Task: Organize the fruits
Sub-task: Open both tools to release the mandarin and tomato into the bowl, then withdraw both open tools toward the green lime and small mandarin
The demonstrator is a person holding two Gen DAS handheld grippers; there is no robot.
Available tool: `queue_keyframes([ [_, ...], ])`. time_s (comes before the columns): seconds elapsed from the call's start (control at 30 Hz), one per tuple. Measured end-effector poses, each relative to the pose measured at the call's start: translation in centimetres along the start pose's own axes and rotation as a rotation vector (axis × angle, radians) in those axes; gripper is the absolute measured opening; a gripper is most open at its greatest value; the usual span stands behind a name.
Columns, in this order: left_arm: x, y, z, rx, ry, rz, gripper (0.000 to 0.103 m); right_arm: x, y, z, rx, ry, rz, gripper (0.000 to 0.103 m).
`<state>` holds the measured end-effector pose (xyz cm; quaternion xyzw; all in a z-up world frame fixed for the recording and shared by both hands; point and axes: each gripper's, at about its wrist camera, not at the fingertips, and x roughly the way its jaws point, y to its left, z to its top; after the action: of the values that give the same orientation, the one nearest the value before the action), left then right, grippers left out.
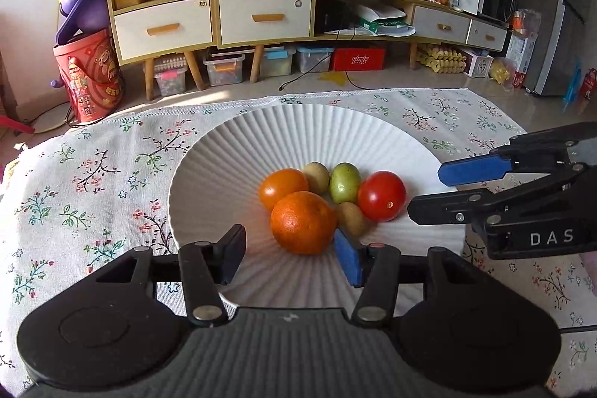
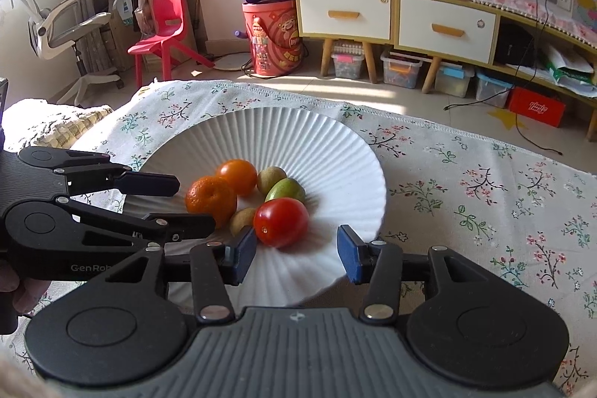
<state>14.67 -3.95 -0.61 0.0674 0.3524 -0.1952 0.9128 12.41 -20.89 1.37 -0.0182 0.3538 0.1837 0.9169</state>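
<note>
A white ribbed plate [image 1: 231, 152] [image 2: 335, 152] on the floral tablecloth holds several fruits. They are a mandarin [image 1: 303, 223] [image 2: 211, 199], an orange tomato [image 1: 283, 187] [image 2: 238, 176], a red tomato [image 1: 382, 195] [image 2: 281, 222], a green fruit [image 1: 345, 182] [image 2: 286, 190] and two small yellowish fruits [image 1: 316, 177] [image 1: 352, 219]. My left gripper [image 1: 293, 258] [image 2: 194, 200] is open just in front of the mandarin. My right gripper [image 2: 296, 254] [image 1: 423, 191] is open just in front of the red tomato. Neither holds anything.
The floral tablecloth [image 1: 93, 181] [image 2: 485, 189] covers the table, whose far edge drops to the floor. A folded cloth [image 2: 56, 125] lies at the table's left. Beyond stand a wooden cabinet [image 1: 261, 13], a red bucket [image 1: 89, 73] and a red chair [image 2: 164, 32].
</note>
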Motion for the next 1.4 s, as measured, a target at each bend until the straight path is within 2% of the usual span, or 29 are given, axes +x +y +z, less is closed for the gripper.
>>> queue_keyframes([
  [0.13, -1.1, -0.1, 0.0, 0.003, -0.006, 0.014, 0.050, -0.9, -0.1, -0.2, 0.008, -0.012, -0.004, 0.047],
  [0.2, -1.9, -0.1, -0.1, -0.003, -0.013, 0.018, 0.054, -1.4, -0.1, -0.3, 0.007, -0.015, -0.010, 0.052],
  [0.27, -2.4, -0.1, -0.2, -0.017, -0.018, 0.014, 0.063, -1.9, 0.0, -0.5, 0.004, -0.016, -0.017, 0.052],
  [0.33, -2.9, -0.1, -0.4, -0.034, -0.015, 0.012, 0.065, -2.3, 0.0, -0.7, 0.004, -0.013, -0.017, 0.053],
  [0.47, -3.4, -0.3, -1.1, -0.046, -0.001, 0.008, 0.076, -3.1, 0.3, -1.2, -0.001, -0.014, -0.012, 0.059],
  [0.6, -3.9, -0.4, -1.9, -0.030, 0.011, 0.019, 0.079, -3.8, 0.9, -1.6, -0.013, -0.017, 0.000, 0.064],
  [0.77, -5.0, -0.4, -3.0, -0.018, 0.002, 0.035, 0.089, -4.0, 1.4, -2.2, -0.031, -0.014, 0.016, 0.070],
  [1.03, -5.8, -0.4, -4.6, -0.017, 0.008, 0.033, 0.092, -3.9, 1.9, -3.3, -0.032, 0.003, 0.014, 0.079],
  [1.2, -5.8, -0.1, -5.6, -0.028, 0.025, 0.039, 0.092, -4.0, 1.9, -4.1, -0.023, 0.000, 0.000, 0.087],
  [1.4, -5.6, 0.1, -7.1, -0.047, 0.045, 0.045, 0.092, -3.9, 1.6, -5.5, -0.001, 0.017, -0.020, 0.090],
])
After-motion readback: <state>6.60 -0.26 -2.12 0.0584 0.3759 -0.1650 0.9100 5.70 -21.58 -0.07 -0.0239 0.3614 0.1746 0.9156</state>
